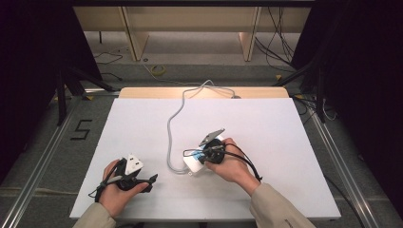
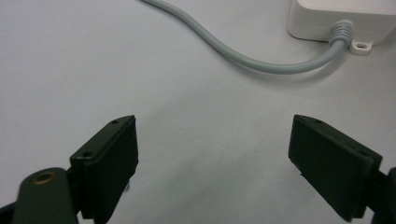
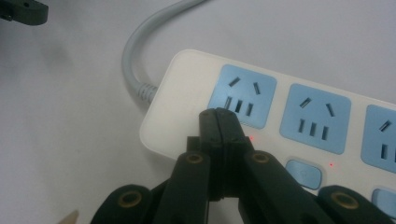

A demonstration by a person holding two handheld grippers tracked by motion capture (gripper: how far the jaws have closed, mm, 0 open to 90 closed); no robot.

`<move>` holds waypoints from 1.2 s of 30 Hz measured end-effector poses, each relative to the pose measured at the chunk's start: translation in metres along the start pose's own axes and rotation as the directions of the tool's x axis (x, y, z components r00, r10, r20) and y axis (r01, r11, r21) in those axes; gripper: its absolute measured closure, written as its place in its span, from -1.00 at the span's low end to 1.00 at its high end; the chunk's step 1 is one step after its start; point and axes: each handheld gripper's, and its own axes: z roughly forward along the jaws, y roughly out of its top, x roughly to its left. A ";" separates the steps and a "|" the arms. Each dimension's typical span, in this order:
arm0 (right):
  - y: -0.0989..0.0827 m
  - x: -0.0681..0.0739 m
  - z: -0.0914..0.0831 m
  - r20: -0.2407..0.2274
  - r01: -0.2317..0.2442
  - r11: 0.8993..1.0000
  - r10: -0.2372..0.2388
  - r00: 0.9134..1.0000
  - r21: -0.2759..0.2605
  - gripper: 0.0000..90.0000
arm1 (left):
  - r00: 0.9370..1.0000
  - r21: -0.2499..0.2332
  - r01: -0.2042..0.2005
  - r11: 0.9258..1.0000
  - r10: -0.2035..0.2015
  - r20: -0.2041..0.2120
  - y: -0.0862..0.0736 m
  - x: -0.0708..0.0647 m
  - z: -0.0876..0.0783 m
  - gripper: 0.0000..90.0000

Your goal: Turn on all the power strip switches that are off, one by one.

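My right gripper (image 3: 219, 116), jaws together, sits over the power strip (image 3: 182, 88) switch end; strip runs rightward. Left gripper (image 2: 212, 140), jaws apart, farther.

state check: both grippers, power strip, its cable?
Left gripper: open, empty, jaws over bare table.
Right gripper: shut, empty, tips over the power strip's end socket.
Power strip: flat on table, sockets in view empty, small red lights showing.
Cable: attached to strip, slack, curving to far edge.

White power strip (image 3: 187, 79), blue sockets (image 3: 243, 95), grey cord (image 3: 135, 51).
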 end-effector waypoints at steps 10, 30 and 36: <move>0.000 -0.001 0.002 -0.005 -0.008 1.000 0.008 1.000 0.006 1.00 | 1.000 -0.003 -0.007 1.000 0.007 0.002 0.000 -0.001 0.000 -0.65; -0.001 -0.011 -0.010 0.042 -0.022 1.000 0.023 0.999 -0.003 1.00 | 1.000 0.004 -0.009 1.000 0.009 0.000 0.000 0.001 0.000 -0.65; -0.002 -0.013 -0.011 0.046 -0.032 0.999 0.032 0.998 0.000 1.00 | 1.000 0.001 -0.001 1.000 0.001 0.000 -0.001 0.001 0.001 -0.65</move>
